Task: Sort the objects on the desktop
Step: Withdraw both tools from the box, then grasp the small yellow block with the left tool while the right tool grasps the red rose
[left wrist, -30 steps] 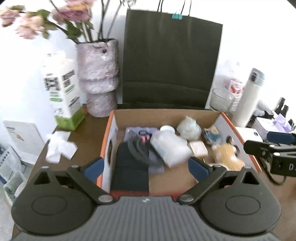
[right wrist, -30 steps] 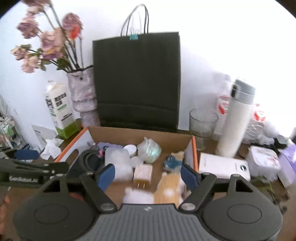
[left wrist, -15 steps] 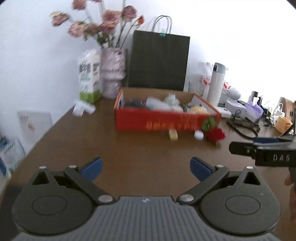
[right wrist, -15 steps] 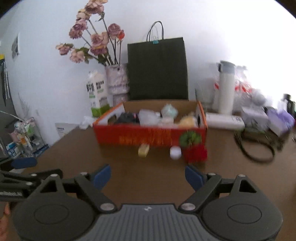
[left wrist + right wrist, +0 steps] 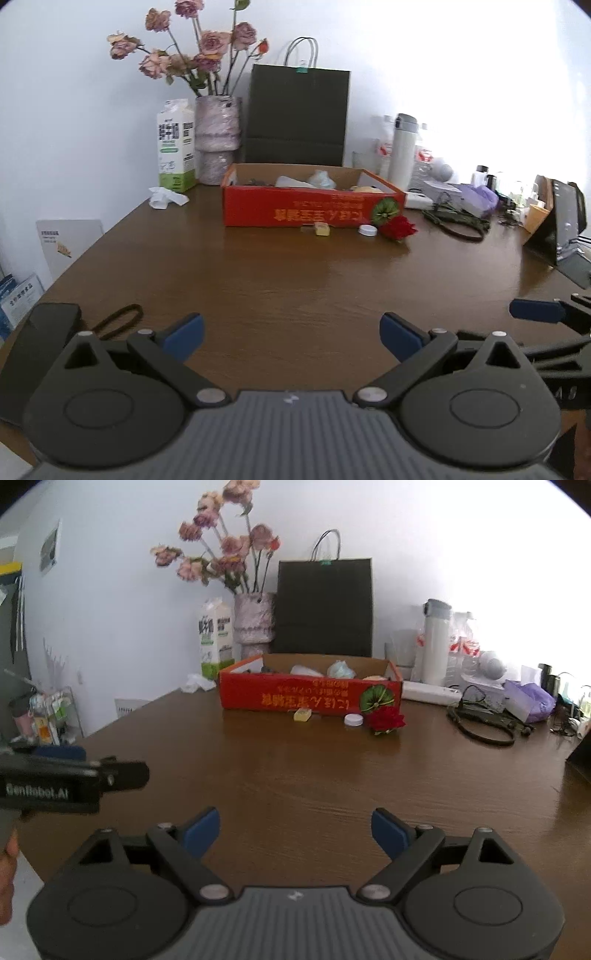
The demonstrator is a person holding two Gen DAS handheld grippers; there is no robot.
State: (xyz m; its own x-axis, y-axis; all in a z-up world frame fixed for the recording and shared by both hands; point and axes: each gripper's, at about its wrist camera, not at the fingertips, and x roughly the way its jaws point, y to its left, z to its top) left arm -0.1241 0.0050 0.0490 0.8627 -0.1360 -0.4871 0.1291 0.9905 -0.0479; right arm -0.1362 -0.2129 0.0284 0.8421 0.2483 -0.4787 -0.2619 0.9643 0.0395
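1. The left gripper fills the bottom of the left wrist view, its blue-tipped fingers spread wide with only bare brown table between them; it holds nothing.
2. The right gripper sits likewise at the bottom of the right wrist view, jaws wide apart and empty; in the left wrist view its blue tip shows at the right edge.
3. At lower left of the left wrist view, a black hair tie lies on the table just beyond the left finger, beside a dark flat phone-like slab at the table's edge.
4. The red cardboard box, centre of both views and well apart from both grippers, holds a jumble of items, among them a pale bundle.
5. Just in front of the box lie a small yellow block, a white cap and a red rose, all out on the table.
6. Behind the box stand a milk carton, a vase of dried flowers, a dark paper bag and a white flask.
7. Crumpled tissue lies left of the box; a black cable lies to its right.
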